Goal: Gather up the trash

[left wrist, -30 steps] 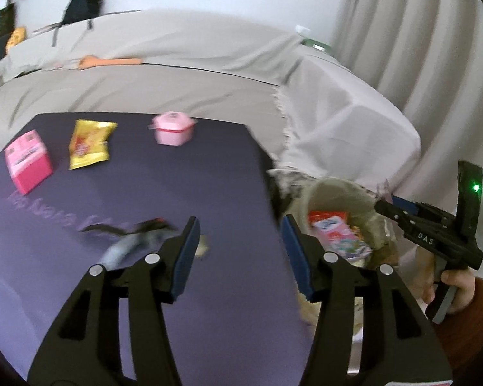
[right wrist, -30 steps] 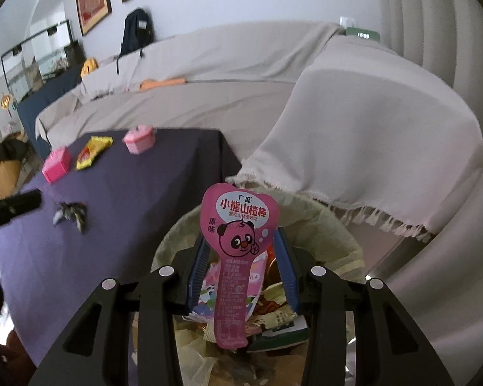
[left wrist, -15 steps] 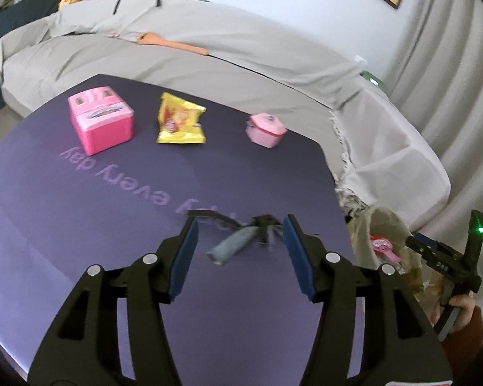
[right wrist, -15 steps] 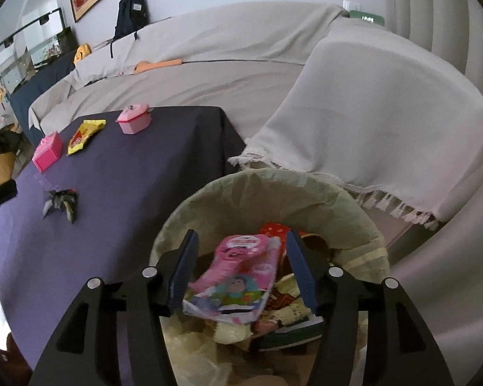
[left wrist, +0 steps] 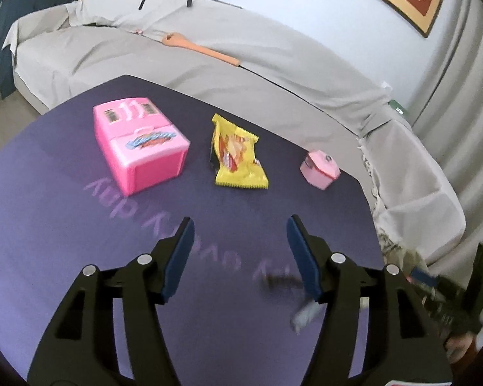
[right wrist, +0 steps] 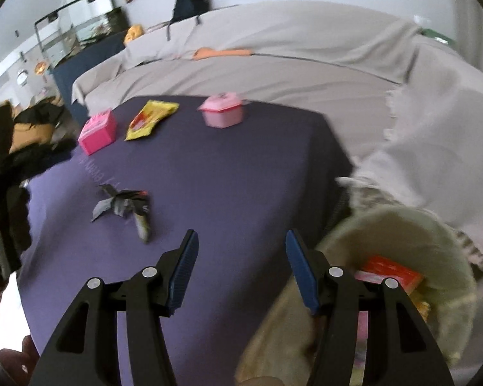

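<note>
A yellow snack wrapper (left wrist: pixel 236 152) lies flat on the purple tablecloth (left wrist: pixel 64 218), beyond my open, empty left gripper (left wrist: pixel 240 247); it also shows in the right wrist view (right wrist: pixel 151 119). A crumpled dark wrapper (right wrist: pixel 125 206) lies on the cloth left of my open, empty right gripper (right wrist: pixel 240 262); in the left wrist view it is blurred beside the right finger (left wrist: pixel 301 302). The lined trash bin (right wrist: pixel 434 257) stands off the table's right edge, with several wrappers inside.
A pink toy box (left wrist: pixel 138 148) and a small pink lidded container (left wrist: pixel 320 169) stand on the cloth. A sofa under a beige cover (left wrist: pixel 257 70) wraps around the far side and right. The other hand-held gripper (left wrist: pixel 450 299) shows at the right edge.
My right gripper let the pink panda wrapper drop into the bin, then swung left over the table. My left gripper moved past the dark wrapper, toward the yellow wrapper.
</note>
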`<state>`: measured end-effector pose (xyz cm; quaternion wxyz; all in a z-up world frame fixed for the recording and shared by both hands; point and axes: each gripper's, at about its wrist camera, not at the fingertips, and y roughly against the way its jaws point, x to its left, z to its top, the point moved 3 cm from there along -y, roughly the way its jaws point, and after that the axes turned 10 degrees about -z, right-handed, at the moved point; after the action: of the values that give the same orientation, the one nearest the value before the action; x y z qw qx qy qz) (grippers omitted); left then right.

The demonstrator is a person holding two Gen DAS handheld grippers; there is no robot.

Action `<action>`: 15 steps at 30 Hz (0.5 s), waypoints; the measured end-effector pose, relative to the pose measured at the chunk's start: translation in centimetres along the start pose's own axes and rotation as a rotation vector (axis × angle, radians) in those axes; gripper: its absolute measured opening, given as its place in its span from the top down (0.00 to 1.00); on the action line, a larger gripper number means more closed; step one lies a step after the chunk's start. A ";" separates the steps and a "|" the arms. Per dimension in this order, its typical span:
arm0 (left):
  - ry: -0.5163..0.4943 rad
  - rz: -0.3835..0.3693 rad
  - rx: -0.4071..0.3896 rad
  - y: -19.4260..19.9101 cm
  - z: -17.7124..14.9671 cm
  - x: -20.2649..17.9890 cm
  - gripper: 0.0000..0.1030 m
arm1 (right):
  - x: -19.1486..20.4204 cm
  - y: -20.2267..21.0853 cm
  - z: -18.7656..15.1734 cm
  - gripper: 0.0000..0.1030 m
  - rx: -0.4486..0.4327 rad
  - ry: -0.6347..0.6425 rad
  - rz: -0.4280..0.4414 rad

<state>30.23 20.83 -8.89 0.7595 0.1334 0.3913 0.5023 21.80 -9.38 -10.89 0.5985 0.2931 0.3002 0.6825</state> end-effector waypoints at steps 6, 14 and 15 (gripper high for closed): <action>0.036 0.117 0.028 -7.1 3.0 -0.1 0.44 | 3.0 -3.1 1.4 0.48 0.018 0.030 0.033; 0.070 0.225 0.077 -12.8 4.6 0.6 0.45 | 2.9 -5.0 1.5 0.48 0.042 0.017 0.060; 0.069 0.230 0.074 -12.9 4.6 0.6 0.49 | 2.7 -4.9 1.4 0.48 0.035 0.009 0.069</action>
<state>42.22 16.26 -13.78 0.6774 0.1879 0.4176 0.5756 25.71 -6.10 -13.57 0.5679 0.3105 0.3045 0.6988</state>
